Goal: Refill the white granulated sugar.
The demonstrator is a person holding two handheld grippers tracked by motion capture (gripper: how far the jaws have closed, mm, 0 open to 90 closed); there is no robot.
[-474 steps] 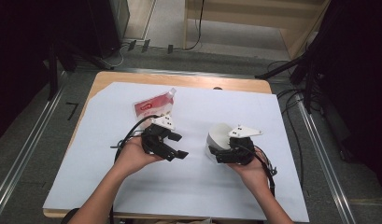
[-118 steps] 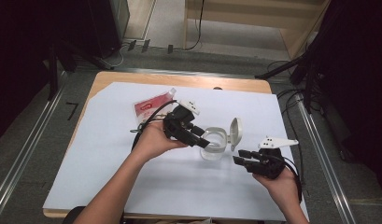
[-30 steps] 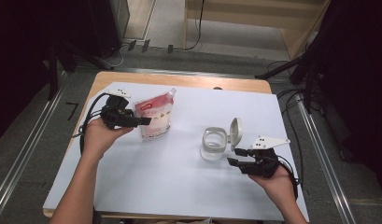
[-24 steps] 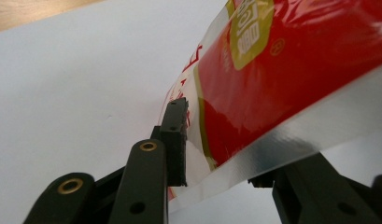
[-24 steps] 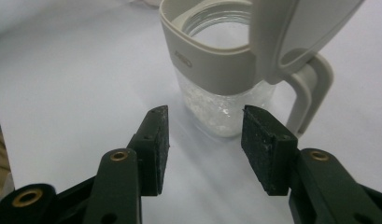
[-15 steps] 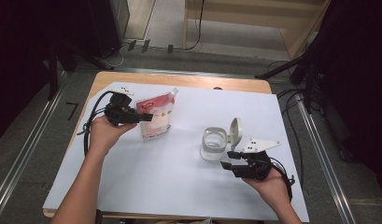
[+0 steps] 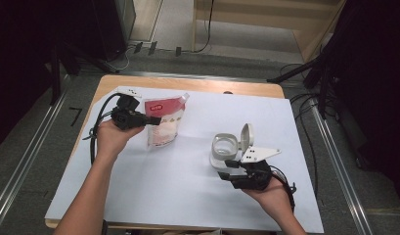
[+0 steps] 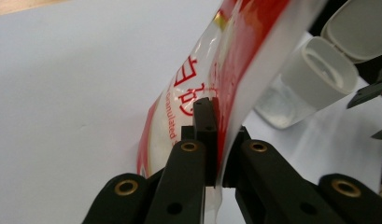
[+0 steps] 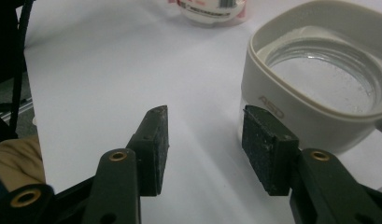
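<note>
The left gripper (image 7: 156, 119), left of centre in the high view, has just been closing and is now clenched on one edge of the red-and-clear pouch (image 7: 164, 122). In the left gripper view the film (image 8: 212, 74) is pinched flat between the jaws, and the pouch looks tilted up off the white sheet (image 7: 188, 186) rather than lying on it. The right gripper (image 7: 228, 169), lower right of the high view, stands released, its jaws half apart and empty, just beside the jar (image 7: 224, 149). In the right gripper view one pad (image 9: 265, 147) is next to the jar's wall (image 9: 291, 121), though whether it touches I cannot tell.

The likely trouble is the grip itself: the jaws hold only thin, slick film near an edge, so the pouch could slide out or swing as it is carried toward the jar. The jar is unheld, light and clear-walled — a nudge from the pouch or the free gripper might tip or shove it. Its hinged lid (image 7: 246, 138) stands up at the far side and could catch the pouch.

The jar is open, with a white collar around a wide mouth, and looks empty. The pouch holds something pale and granular in its clear lower part — whether its top is open cannot be told.
</note>
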